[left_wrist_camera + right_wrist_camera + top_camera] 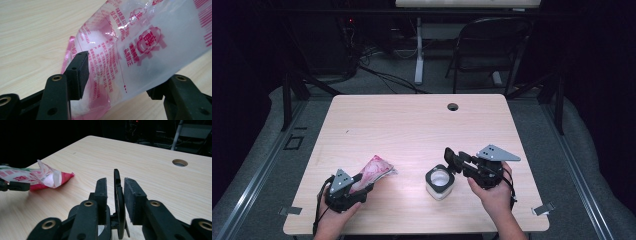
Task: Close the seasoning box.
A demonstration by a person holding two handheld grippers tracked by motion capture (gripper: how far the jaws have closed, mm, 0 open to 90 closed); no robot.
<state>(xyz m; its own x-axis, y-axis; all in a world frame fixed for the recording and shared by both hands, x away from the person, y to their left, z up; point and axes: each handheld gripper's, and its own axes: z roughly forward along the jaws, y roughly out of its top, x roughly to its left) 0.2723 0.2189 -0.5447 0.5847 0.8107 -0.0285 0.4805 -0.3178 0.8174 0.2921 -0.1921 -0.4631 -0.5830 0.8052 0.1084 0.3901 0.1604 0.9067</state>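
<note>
At the left of the high view, the left gripper (360,186) lay low over the near-left part of the table (412,125), held in the person's left hand (333,220). A pink-and-white plastic bag (375,170) rested on the wood with its near end between that gripper's jaws. In the left gripper view the bag (140,50) ran through the gap: one finger (78,72) stood just beside the bag's crinkled pink edge, and the other jaw sat at its far side. The jaws stood parted around the bag rather than pinched on it. Whether the pads brushed the film could not be told.

The bag's long axis ran diagonally, from the jaws at the near left up and away toward the table's middle; its free end pointed away from the person and toward the right.

Further right, a white jar (440,183) stood upright on the table, well apart from the bag. Its black lid (447,172) was tipped up on edge at the jar's rim. The right gripper (451,159), in the right hand (494,192), reached the lid from the right. In the right gripper view the lid (118,195) stood edge-on between the two fingers (132,197), which had closed in on either side of it and gripped it. The lid's flat faces met the pads, and its rim pointed up and away along the jaws.
</note>
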